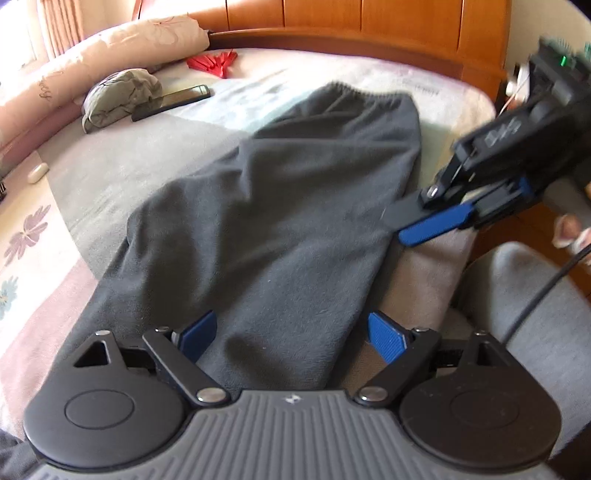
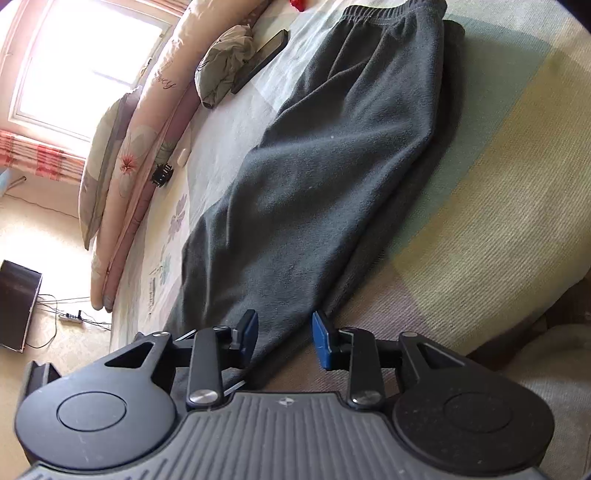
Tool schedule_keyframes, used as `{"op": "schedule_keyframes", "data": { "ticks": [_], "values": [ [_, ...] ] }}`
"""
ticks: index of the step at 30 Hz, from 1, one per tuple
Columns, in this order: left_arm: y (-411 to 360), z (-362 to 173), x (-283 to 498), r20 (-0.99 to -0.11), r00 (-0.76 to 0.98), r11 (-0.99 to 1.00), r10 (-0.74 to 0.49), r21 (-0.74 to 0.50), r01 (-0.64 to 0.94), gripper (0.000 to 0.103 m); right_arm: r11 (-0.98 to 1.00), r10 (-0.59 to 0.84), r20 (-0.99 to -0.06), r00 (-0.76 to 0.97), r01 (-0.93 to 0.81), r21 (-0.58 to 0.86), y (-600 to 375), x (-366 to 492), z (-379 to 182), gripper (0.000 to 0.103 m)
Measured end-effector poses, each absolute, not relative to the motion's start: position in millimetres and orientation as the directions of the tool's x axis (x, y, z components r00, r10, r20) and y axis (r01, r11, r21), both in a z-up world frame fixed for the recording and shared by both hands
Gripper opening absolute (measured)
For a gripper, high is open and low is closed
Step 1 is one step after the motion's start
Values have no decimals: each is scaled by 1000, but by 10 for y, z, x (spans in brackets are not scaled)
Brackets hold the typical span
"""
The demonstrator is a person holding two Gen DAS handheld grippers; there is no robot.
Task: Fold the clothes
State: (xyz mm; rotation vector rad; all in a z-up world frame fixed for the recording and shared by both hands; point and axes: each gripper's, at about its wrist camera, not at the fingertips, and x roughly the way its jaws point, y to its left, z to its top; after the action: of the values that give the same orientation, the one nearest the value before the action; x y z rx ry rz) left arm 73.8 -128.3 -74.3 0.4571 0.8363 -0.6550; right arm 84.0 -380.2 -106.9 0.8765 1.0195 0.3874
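Sweatpants (image 1: 280, 206) run lengthwise on the bed (image 2: 480, 221), waistband far end. Left gripper (image 1: 291, 338), jaws wide, straddles the near end; right gripper (image 2: 284, 338), jaws narrowly apart, holds nothing.

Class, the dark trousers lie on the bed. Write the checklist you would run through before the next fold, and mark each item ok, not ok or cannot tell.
1. Trousers lie lengthwise, legs stacked: ok.
2. Waistband flat at the far end: ok.
3. Left hand-held gripper open over the near end, fabric not pinched: ok.
4. Right hand-held gripper open, pads off the cloth: ok.
5. Phone and rolled olive garment lie clear of the trousers: ok.
6. Leg cuffs lined up: cannot tell, hidden below the grippers.
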Motion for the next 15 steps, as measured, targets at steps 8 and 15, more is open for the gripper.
{"op": "schedule_keyframes", "data": {
  "ticks": [8,15],
  "values": [
    [-1091,-623,768,-768,541,764,-342,108,636,89,543,709,-526,470,113,832,-3747,840,-1109,47],
    [-911,-563,825,-754,543,799,-370,39,600,89,495,716,-500,487,152,856,-3704,893,-1196,51]
  ]
}}
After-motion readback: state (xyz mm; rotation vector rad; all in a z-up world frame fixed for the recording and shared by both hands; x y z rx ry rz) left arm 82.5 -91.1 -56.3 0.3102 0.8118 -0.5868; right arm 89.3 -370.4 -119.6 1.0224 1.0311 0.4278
